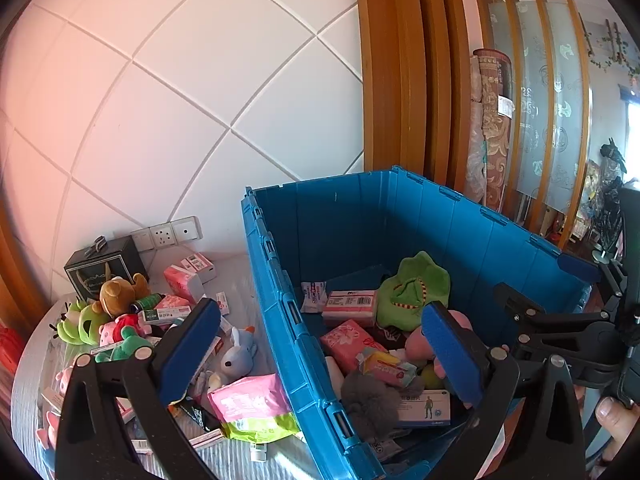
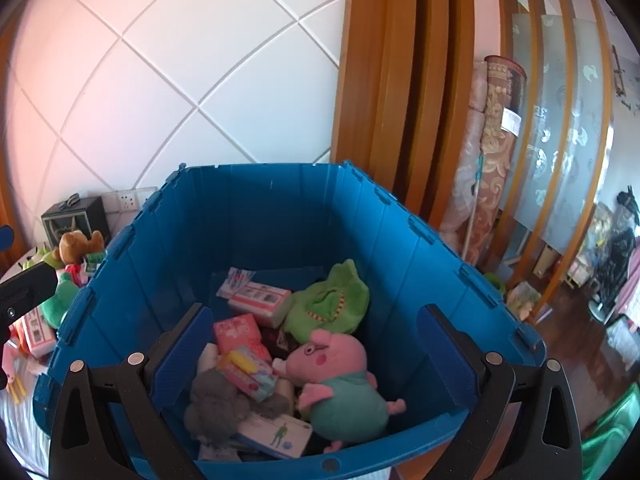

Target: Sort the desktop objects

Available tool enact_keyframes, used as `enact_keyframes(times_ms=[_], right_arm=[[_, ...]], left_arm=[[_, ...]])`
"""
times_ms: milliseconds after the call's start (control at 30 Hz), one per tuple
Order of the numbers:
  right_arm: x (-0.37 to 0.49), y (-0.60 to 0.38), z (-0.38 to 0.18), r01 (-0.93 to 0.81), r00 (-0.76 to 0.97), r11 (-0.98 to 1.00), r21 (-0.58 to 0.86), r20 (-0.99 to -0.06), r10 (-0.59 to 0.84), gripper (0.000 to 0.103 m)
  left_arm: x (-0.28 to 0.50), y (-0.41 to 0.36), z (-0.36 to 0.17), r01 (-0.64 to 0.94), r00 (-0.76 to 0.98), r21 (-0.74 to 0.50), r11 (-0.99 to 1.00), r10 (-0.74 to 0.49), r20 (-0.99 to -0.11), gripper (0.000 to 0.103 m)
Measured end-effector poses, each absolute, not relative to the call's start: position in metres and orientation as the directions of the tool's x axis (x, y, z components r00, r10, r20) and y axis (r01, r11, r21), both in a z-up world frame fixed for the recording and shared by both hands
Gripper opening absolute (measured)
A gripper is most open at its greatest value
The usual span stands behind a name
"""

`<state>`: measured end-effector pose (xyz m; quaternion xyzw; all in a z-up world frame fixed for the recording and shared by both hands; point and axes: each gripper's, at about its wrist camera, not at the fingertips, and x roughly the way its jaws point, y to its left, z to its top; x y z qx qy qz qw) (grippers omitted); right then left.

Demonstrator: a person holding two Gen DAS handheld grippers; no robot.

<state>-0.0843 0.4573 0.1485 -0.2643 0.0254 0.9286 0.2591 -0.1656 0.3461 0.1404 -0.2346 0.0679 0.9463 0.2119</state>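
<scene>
White tiled wall (image 2: pixel 160 80) seen behind blue crate (image 2: pixel 248 216); pink pig plush (image 2: pixel 340 376) lodged inside crate; both grippers' fingers (image 2: pixel 448 356) held spread, empty, above crate.

Both wrist views look down from close above toward the tiled wall, sharing the blue crate (image 1: pixel 360 216) (image 2: pixel 256 216); the left view sits further left, over the bench (image 1: pixel 236 280).

Blue plastic crate (image 2: pixel 256 240), lid off, upright on table (image 1: pixel 236 456). Inside: pink pig plush (image 2: pixel 340 376) in teal shirt lying on its side, green plush (image 2: pixel 332 300) behind it, grey plush (image 2: pixel 216 404), pink tissue packs (image 2: pixel 236 332), medicine boxes (image 2: pixel 276 432). Left of crate, loose on table: brown bear (image 1: pixel 118 290), green frog plush (image 1: pixel 80 322), blue plush (image 1: pixel 240 354), pink-green packet (image 1: pixel 252 406).
</scene>
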Motion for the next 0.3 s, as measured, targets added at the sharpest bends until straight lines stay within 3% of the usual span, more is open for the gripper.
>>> enact_keyframes(times_ms=[300], right_arm=[[-0.0862, 0.4612, 0.146, -0.504, -0.718, -0.86, -0.079, -0.515, 0.468, 0.103]], left_arm=[[-0.1696, 0.3436, 0.1371, -0.439, -0.79, 0.01, -0.898, 0.381, -0.481, 0.102]])
